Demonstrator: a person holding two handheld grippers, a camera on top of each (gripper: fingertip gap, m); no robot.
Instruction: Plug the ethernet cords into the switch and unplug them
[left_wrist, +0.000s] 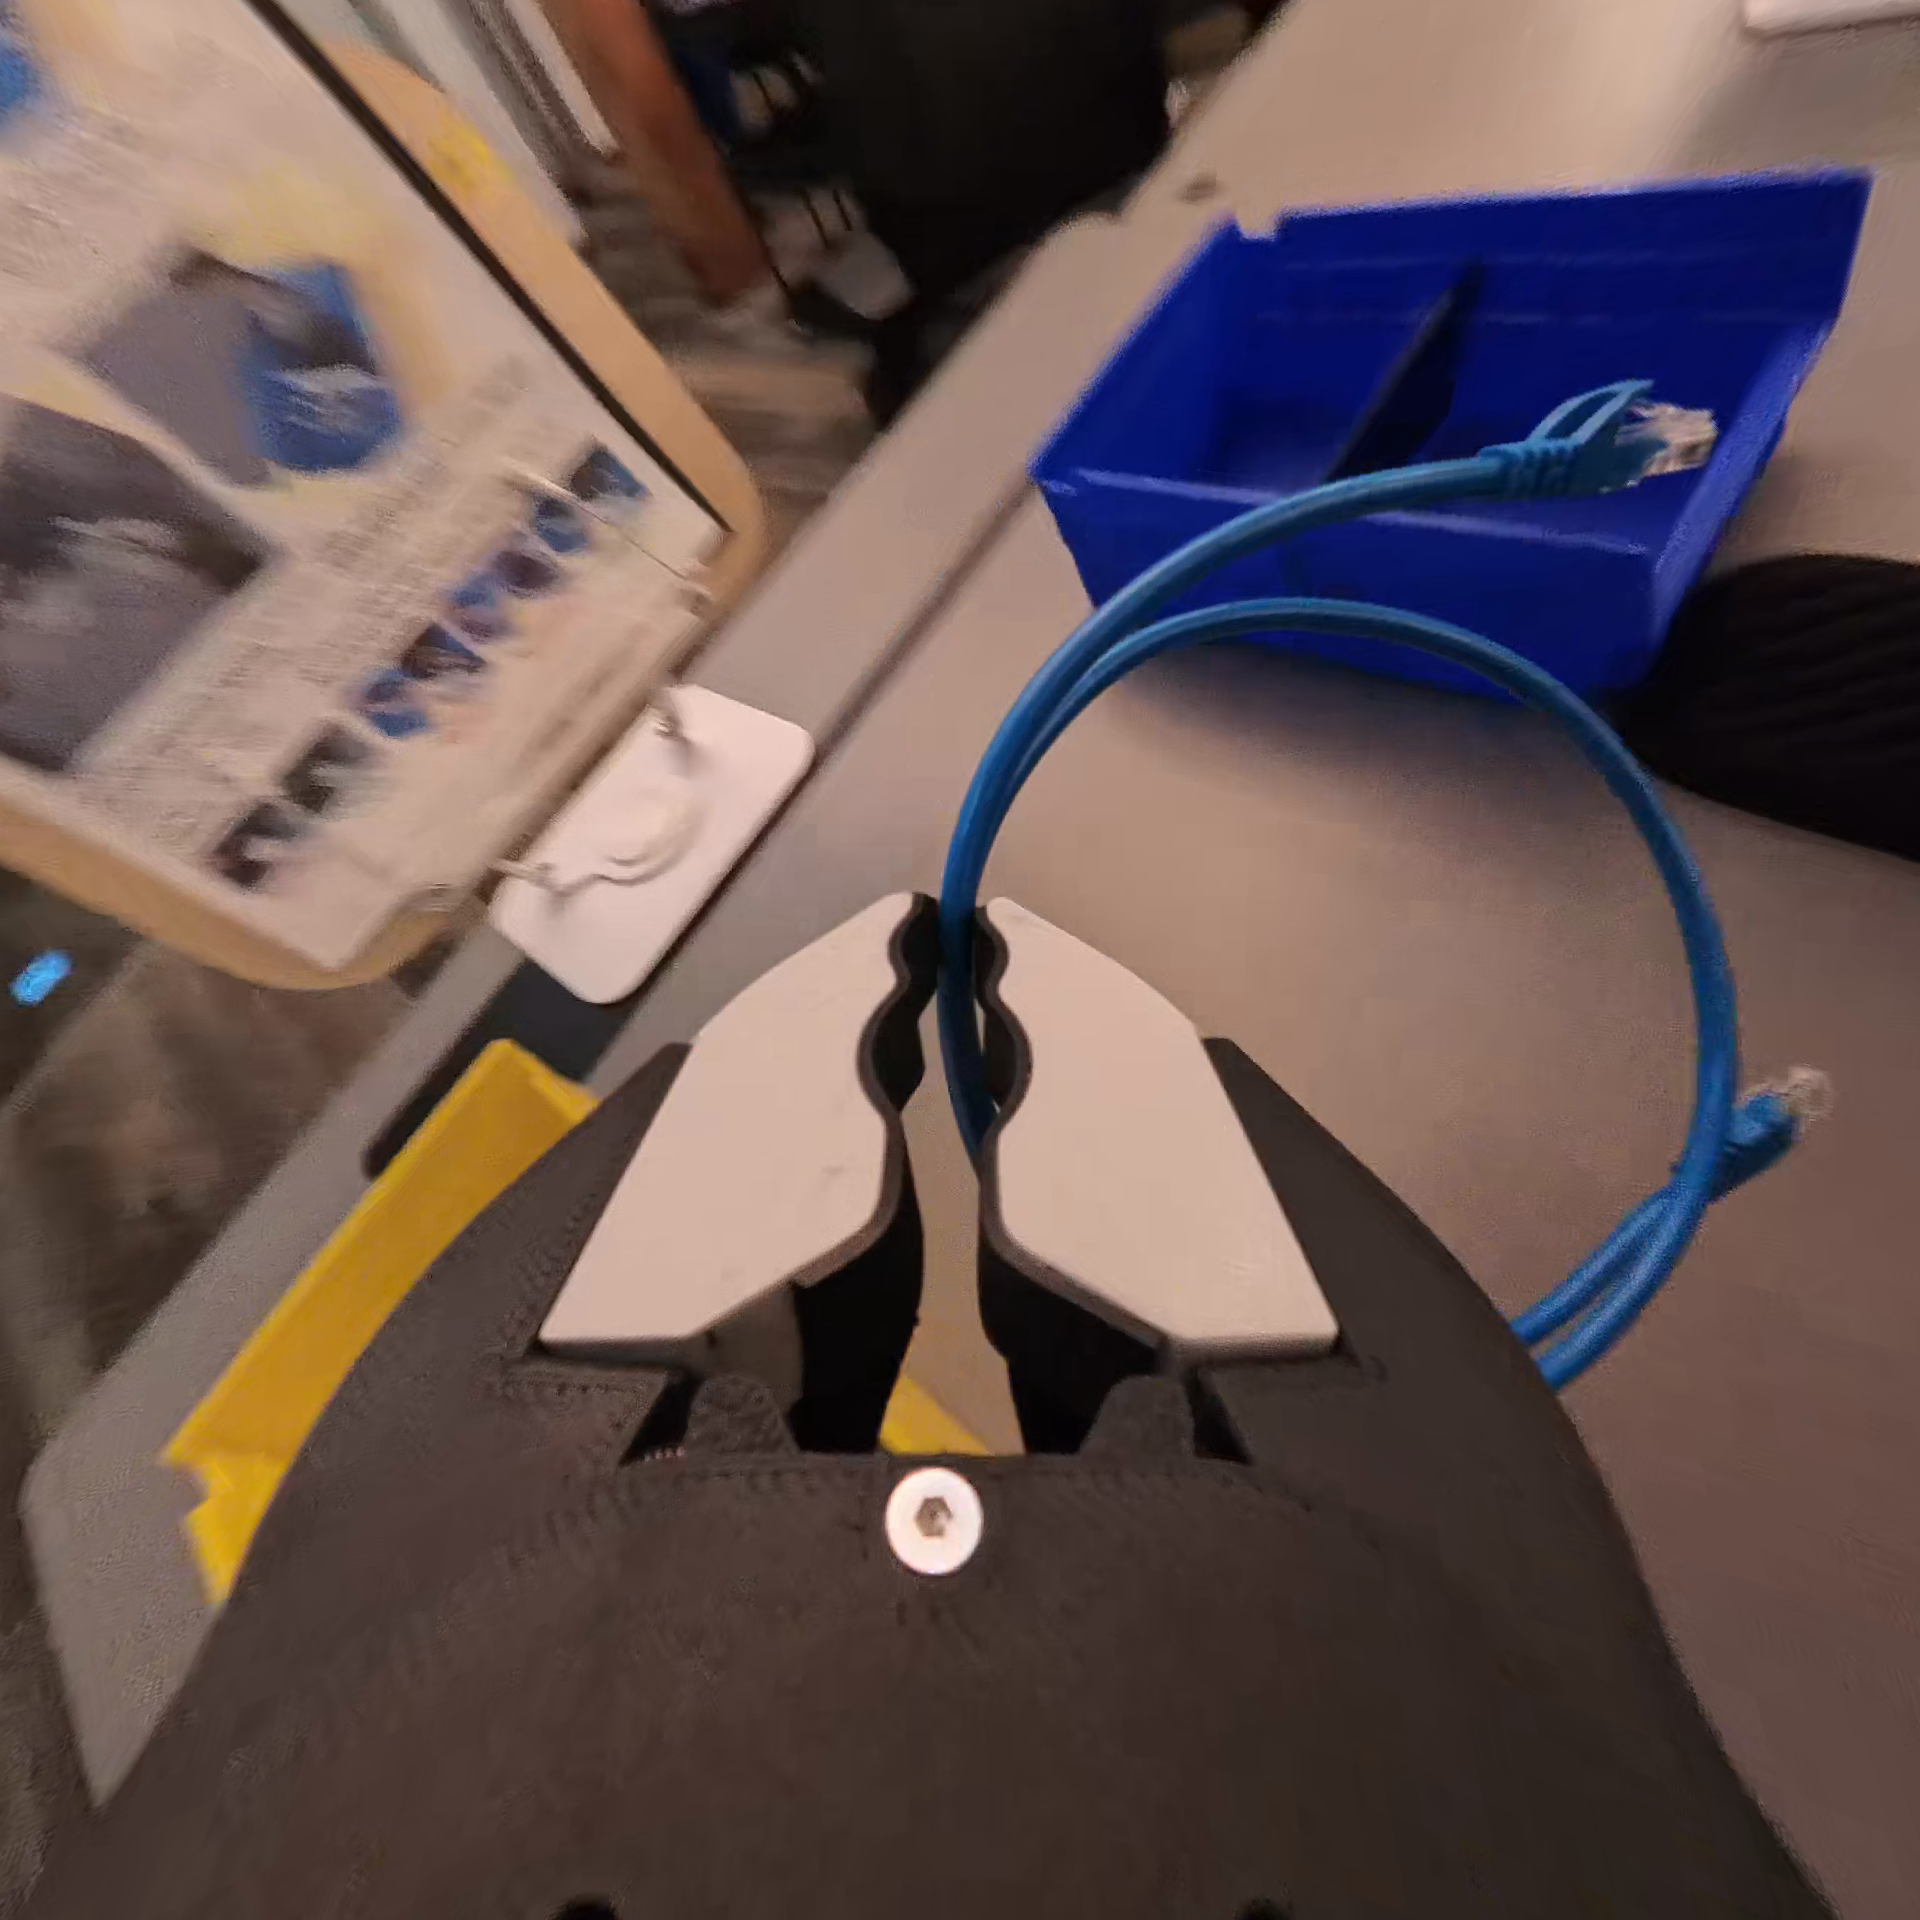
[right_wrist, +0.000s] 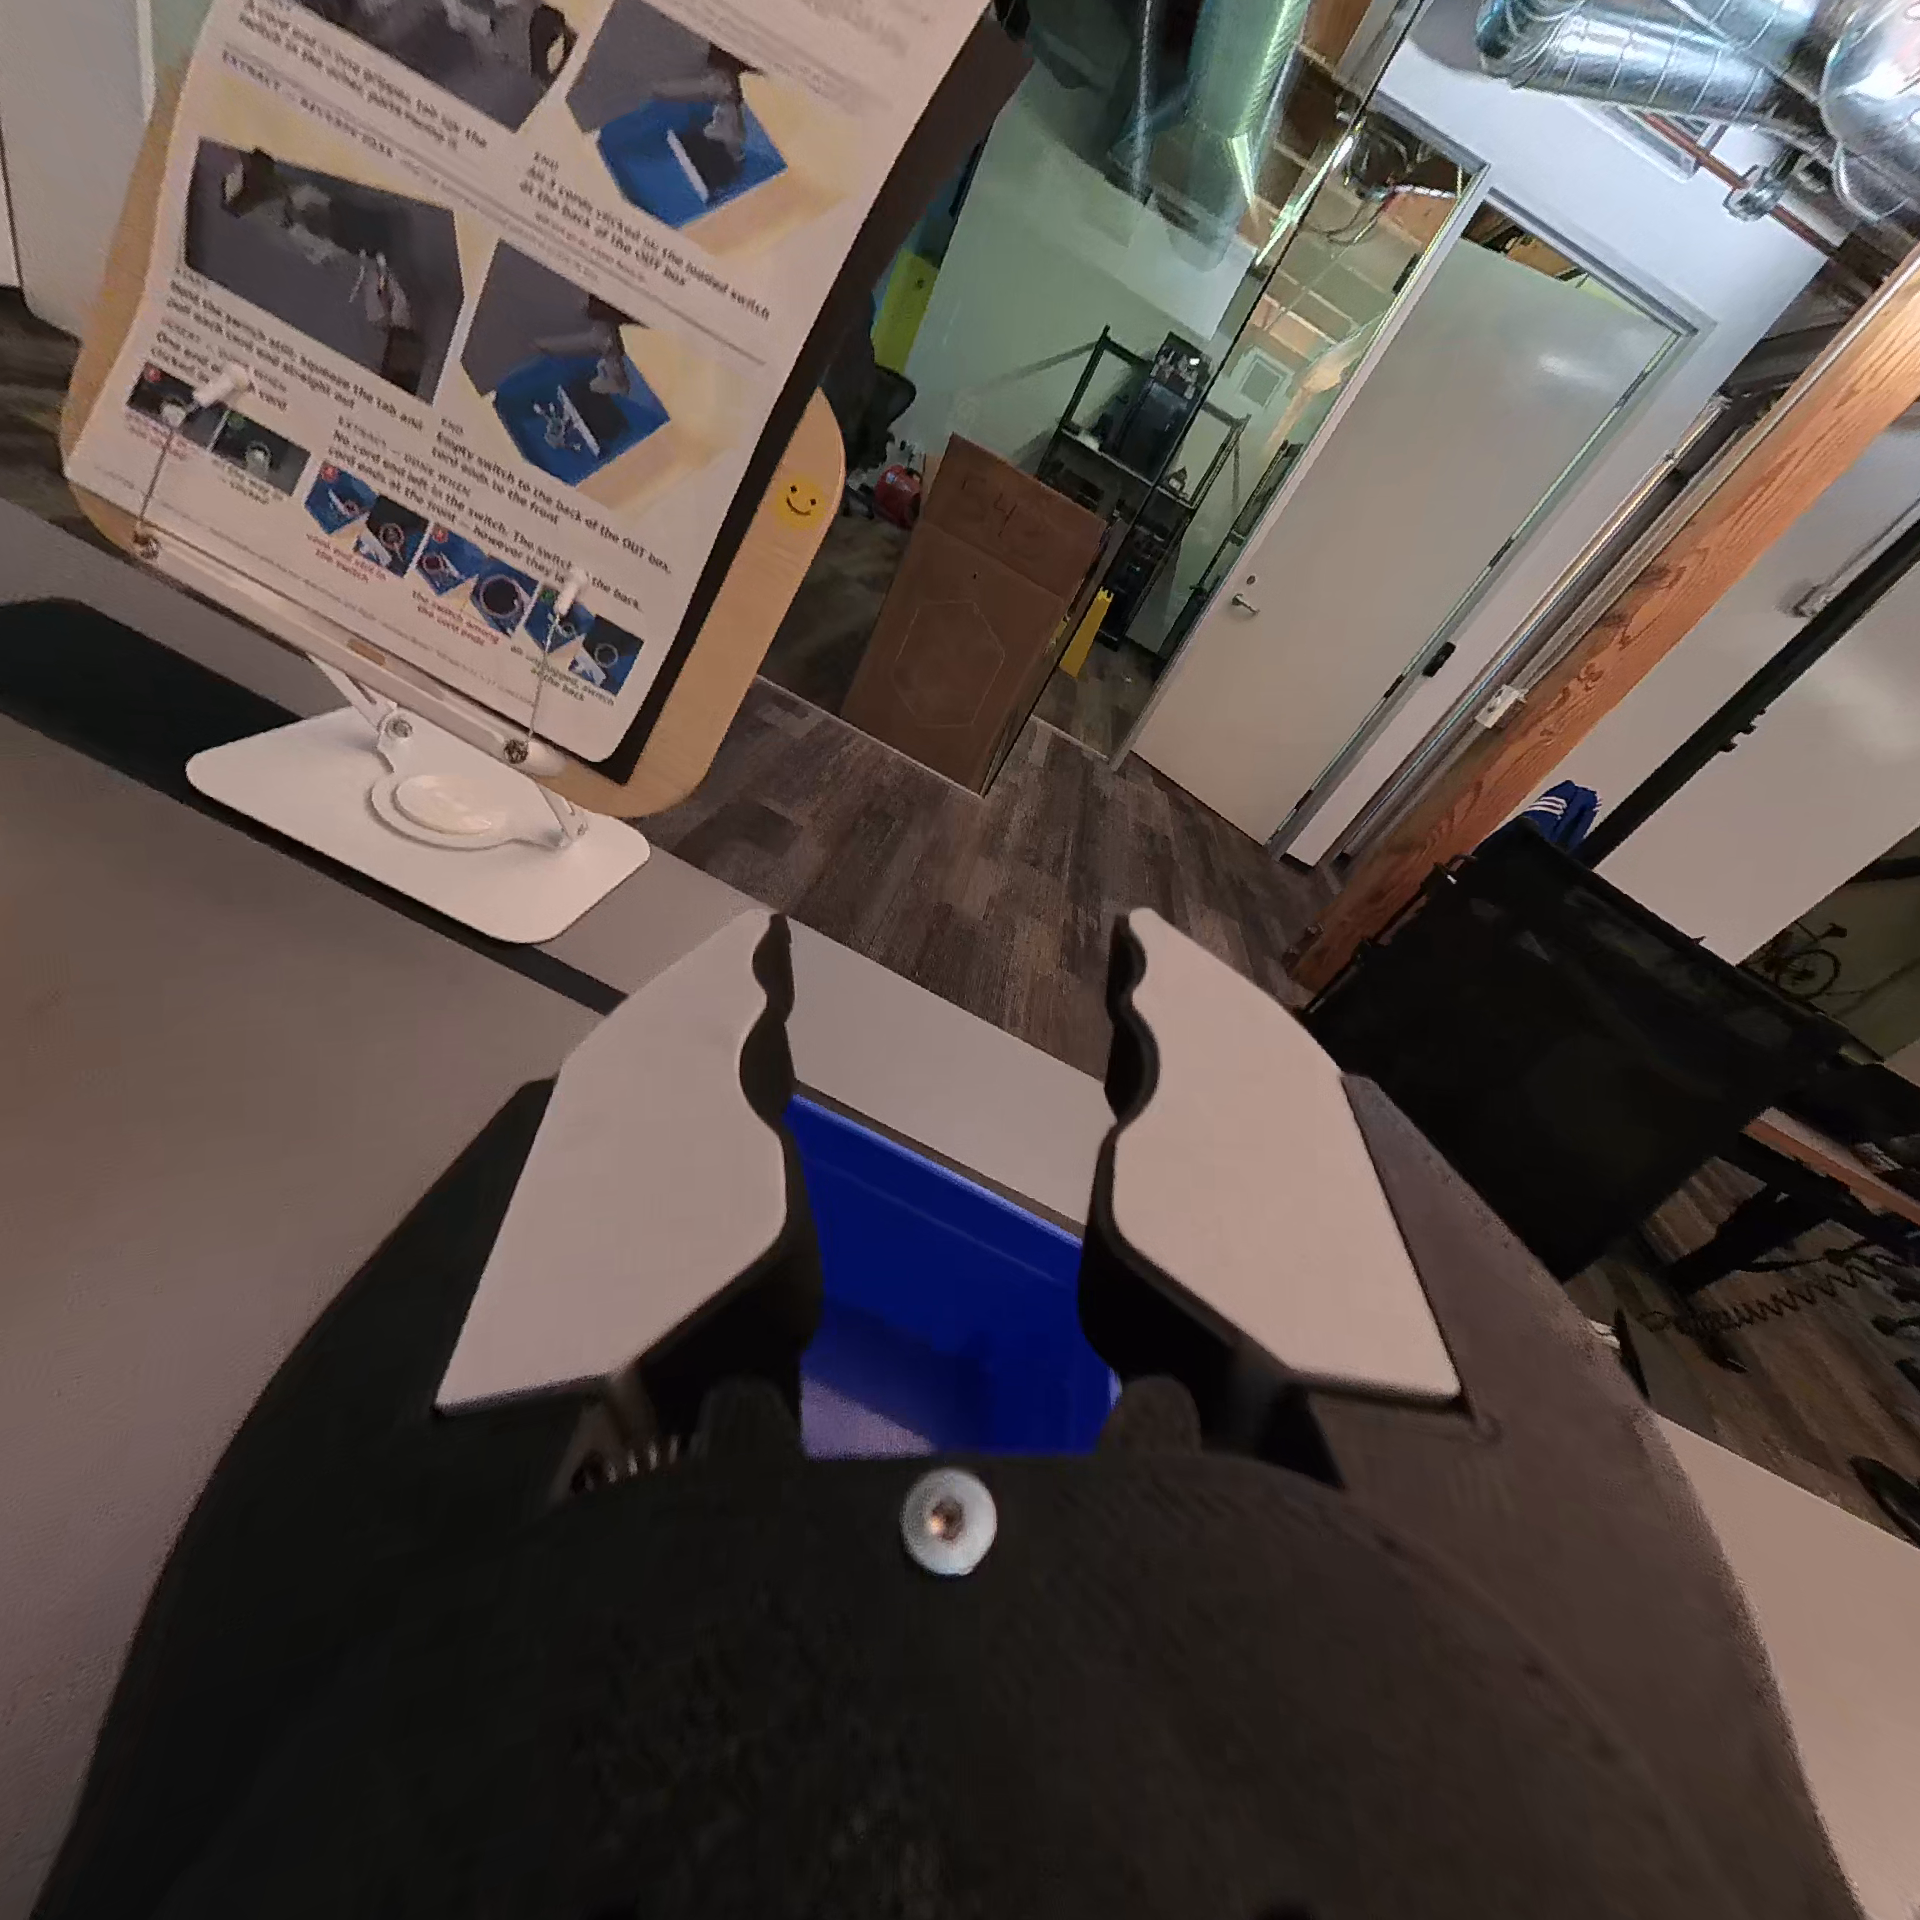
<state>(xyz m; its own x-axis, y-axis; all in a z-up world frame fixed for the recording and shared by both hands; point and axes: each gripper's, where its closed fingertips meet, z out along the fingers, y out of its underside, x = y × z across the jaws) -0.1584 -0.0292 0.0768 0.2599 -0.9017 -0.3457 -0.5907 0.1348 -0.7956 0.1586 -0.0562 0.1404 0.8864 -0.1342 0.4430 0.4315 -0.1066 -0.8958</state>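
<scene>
Carrying the looped blue ethernet cord (left_wrist: 1351, 644), left gripper (left_wrist: 951, 935) fingers clamp it; right gripper (right_wrist: 951, 935) fingers gape empty; next, probably grasping a plug.

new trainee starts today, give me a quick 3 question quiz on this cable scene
1. True or false: the left gripper is shut on the blue ethernet cord.
2. Which best describes the right gripper?
A. shut on a cord
B. open and holding nothing
C. shut on the bin wall
3. Fill in: one clear plug of the cord hangs over the blue ____.

Key:
1. True: the cord's strands pass between its closed fingers.
2. B: its fingers stand apart, with only the bin and table seen between them.
3. bin
</scene>
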